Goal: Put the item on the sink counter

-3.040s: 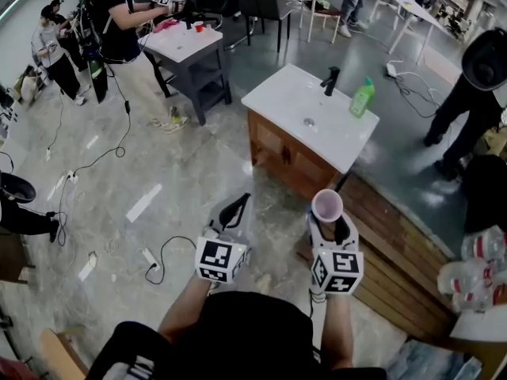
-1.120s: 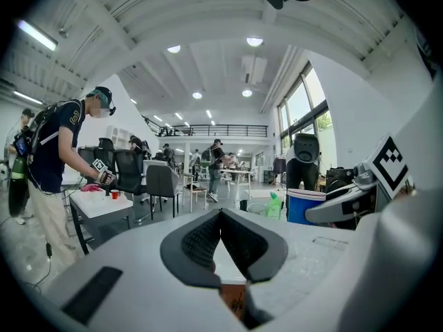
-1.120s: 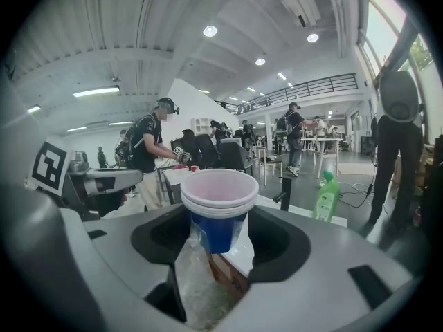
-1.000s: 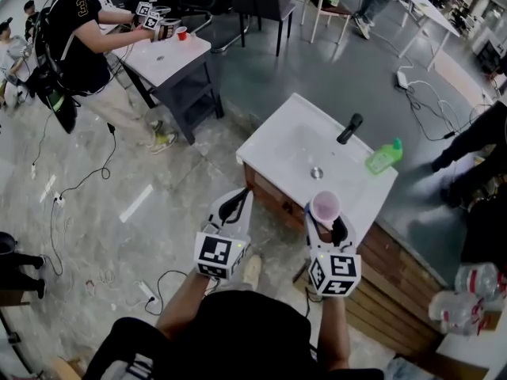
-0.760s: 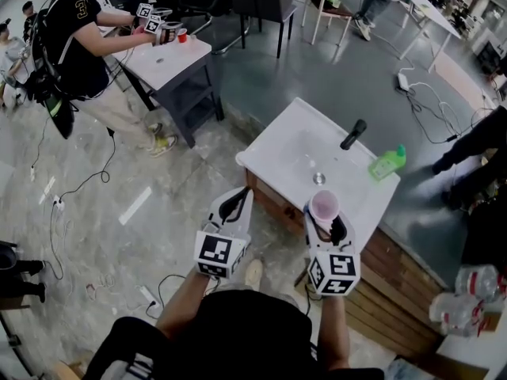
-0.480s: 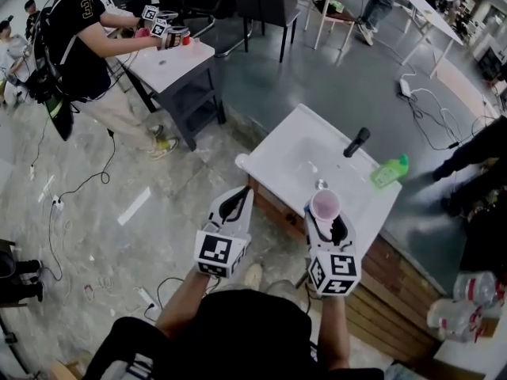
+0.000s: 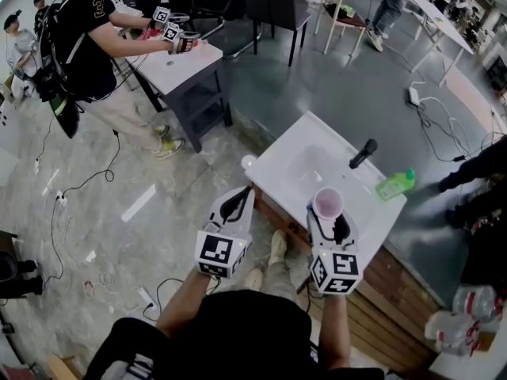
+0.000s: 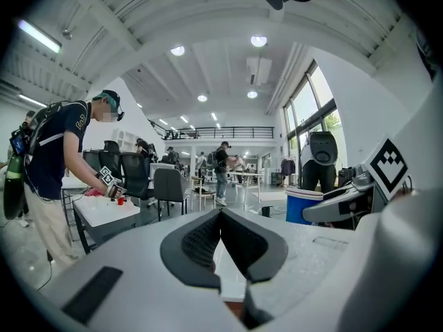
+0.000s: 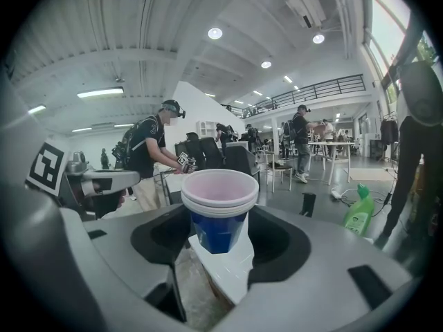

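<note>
The right gripper [image 9: 220, 237] is clasping a blue cup [image 7: 327, 202] upright by its lower body; its jaws are standing wide around it. The cup is showing two rims, so it is probably two cups nested, and its pink inside is looking empty. The left gripper [image 8: 221, 230] is pressing its jaws together on nothing. The cup is hanging just before the near edge of the sink counter [image 7: 279, 158], so the placing is not yet done. Its basin is looking empty, and a green bottle [image 7: 394, 184] is standing beside the faucet [image 7: 363, 153].

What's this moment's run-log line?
right gripper: shut on blue cup | left gripper: shut, empty | sink counter: ahead, cup not yet placed
</note>
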Demonstrator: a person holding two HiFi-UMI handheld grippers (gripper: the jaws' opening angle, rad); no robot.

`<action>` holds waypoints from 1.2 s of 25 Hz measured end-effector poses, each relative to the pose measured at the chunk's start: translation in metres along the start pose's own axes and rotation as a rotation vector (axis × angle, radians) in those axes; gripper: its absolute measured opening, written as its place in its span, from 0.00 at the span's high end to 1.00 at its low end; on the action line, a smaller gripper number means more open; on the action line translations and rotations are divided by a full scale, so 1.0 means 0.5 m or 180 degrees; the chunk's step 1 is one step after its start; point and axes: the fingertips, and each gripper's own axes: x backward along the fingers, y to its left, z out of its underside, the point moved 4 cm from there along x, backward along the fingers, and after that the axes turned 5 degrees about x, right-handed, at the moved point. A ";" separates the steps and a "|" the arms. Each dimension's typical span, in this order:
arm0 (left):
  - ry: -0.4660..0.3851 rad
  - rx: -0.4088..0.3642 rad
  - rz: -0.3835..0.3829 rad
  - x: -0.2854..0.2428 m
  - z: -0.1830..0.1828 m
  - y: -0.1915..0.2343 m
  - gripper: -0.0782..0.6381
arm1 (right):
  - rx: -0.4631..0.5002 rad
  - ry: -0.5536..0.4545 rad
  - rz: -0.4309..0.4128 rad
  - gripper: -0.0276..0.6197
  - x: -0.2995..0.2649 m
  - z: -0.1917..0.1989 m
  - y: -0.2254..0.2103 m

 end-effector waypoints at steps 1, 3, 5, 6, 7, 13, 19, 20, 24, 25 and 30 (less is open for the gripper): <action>-0.0003 -0.0014 -0.0018 -0.011 -0.002 0.003 0.89 | 0.0006 -0.0007 -0.0012 0.55 -0.011 -0.003 -0.007; -0.0027 0.0013 -0.0041 -0.036 -0.004 0.011 0.89 | 0.0010 -0.0023 -0.0038 0.55 -0.037 -0.010 -0.022; -0.0040 -0.0015 -0.0084 -0.065 -0.011 0.019 0.89 | 0.0003 -0.0016 -0.0066 0.55 -0.064 -0.017 -0.039; -0.0025 -0.0048 -0.0112 -0.080 -0.015 0.022 0.89 | -0.0002 -0.0006 -0.0081 0.55 -0.078 -0.019 -0.049; -0.0005 -0.0073 -0.0133 -0.094 -0.017 0.024 0.89 | -0.0008 0.0004 -0.0096 0.55 -0.092 -0.019 -0.059; 0.0021 0.0000 -0.0141 -0.189 -0.012 0.041 0.89 | -0.0031 0.0051 -0.0192 0.55 -0.186 -0.016 -0.108; 0.0092 0.0009 -0.0186 -0.272 -0.009 0.060 0.89 | -0.0031 0.0079 -0.0262 0.55 -0.272 -0.017 -0.145; 0.0099 0.0012 -0.0187 -0.286 -0.007 0.063 0.89 | -0.0029 0.0087 -0.0266 0.55 -0.286 -0.017 -0.152; 0.0121 0.0067 -0.0185 -0.335 0.000 0.073 0.89 | -0.0036 0.0139 -0.0291 0.55 -0.334 -0.010 -0.174; 0.0134 0.0087 -0.0186 -0.346 0.004 0.076 0.89 | -0.0038 0.0150 -0.0297 0.55 -0.345 -0.006 -0.178; 0.0212 0.0130 -0.0208 -0.409 0.024 0.093 0.89 | -0.0042 0.0166 -0.0307 0.55 -0.407 0.009 -0.206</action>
